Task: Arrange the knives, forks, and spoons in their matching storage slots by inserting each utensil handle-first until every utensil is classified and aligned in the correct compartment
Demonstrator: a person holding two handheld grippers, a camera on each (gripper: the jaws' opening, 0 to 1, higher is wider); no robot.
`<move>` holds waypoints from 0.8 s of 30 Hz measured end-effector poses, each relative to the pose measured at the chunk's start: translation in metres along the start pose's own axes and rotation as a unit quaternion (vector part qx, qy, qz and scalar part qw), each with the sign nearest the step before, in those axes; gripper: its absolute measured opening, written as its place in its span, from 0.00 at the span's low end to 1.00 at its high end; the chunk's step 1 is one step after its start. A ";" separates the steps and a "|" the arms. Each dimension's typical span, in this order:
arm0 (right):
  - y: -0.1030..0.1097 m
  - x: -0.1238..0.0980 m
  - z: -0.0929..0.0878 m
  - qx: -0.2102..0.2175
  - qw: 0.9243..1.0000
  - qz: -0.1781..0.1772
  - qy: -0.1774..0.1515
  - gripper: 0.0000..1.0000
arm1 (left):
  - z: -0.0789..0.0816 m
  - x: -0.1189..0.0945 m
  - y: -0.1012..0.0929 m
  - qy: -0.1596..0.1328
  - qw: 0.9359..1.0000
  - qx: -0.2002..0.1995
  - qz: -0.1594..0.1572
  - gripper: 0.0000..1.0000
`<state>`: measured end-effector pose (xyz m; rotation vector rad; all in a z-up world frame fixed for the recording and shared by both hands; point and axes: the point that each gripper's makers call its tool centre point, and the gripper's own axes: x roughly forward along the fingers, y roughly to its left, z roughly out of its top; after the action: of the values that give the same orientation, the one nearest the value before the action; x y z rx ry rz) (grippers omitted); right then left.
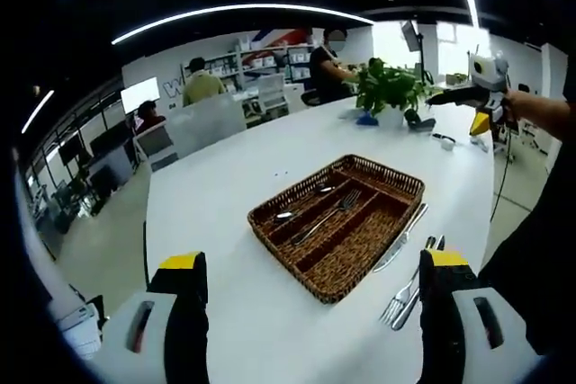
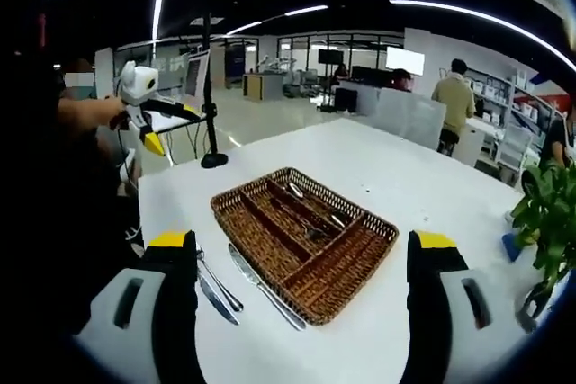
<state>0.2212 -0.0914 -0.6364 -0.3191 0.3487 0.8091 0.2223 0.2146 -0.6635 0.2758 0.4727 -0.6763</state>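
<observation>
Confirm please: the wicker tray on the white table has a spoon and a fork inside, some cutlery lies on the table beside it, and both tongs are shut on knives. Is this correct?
Not fully. Both tongs are open and hold nothing: the left gripper view shows the left tongs apart, and the right gripper view shows the right tongs apart. The rest holds: the wicker tray on the white table holds a spoon and a fork, and a knife lies beside it.

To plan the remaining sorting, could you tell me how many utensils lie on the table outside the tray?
3: a knife alongside the wicker tray, and a fork and what looks like a second knife together just beyond it; others may be hidden.
</observation>
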 end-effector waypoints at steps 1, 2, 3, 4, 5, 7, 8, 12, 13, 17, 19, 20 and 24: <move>0.004 0.002 0.006 -0.023 1.000 0.012 -0.010 1.00 | 0.000 -0.001 0.000 -0.001 1.000 0.001 0.001 1.00; 0.009 0.003 0.009 -0.028 0.999 0.023 -0.014 1.00 | 0.001 -0.002 0.001 -0.005 1.000 0.001 0.003 1.00; 0.012 0.005 0.009 -0.023 0.999 0.027 -0.006 1.00 | 0.002 -0.003 0.002 -0.008 1.000 -0.002 0.005 1.00; 0.012 0.007 0.010 -0.024 0.999 0.027 -0.003 1.00 | 0.002 -0.004 0.002 -0.009 1.000 -0.004 0.006 1.00; 0.014 0.010 0.012 -0.031 0.999 0.033 -0.003 1.00 | 0.003 -0.004 0.003 -0.010 1.000 -0.004 0.006 1.00; 0.019 0.016 0.013 -0.033 0.998 0.047 0.001 1.00 | 0.002 -0.005 0.003 -0.009 1.000 -0.004 0.007 1.00; 0.020 0.017 0.013 -0.032 0.998 0.049 0.002 1.00 | 0.001 -0.005 0.003 -0.008 1.000 -0.003 0.006 1.00; 0.039 0.032 0.013 -0.041 0.995 0.086 0.006 1.00 | -0.003 -0.006 -0.001 -0.002 1.000 0.010 0.001 1.00; 0.041 0.035 0.012 -0.042 0.995 0.090 0.008 0.99 | -0.003 -0.006 -0.001 -0.002 1.000 0.013 0.002 1.00; 0.057 0.048 0.010 -0.053 0.992 0.115 0.016 0.96 | -0.003 -0.007 -0.001 -0.005 1.000 0.012 -0.001 1.00; 0.064 0.056 0.010 -0.056 0.990 0.126 0.015 0.94 | -0.003 -0.009 0.002 -0.007 1.000 0.011 0.000 1.00; 0.067 0.059 0.010 -0.058 0.990 0.130 0.015 0.94 | -0.003 -0.009 0.002 -0.008 1.000 0.011 0.002 1.00; 0.078 0.070 0.011 -0.082 0.986 0.146 0.015 0.93 | -0.005 -0.011 0.007 -0.012 1.000 0.008 0.006 1.00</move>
<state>0.2098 0.0084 -0.6672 -0.4407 0.3636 1.1244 0.2180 0.2277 -0.6615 0.2846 0.4435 -0.6707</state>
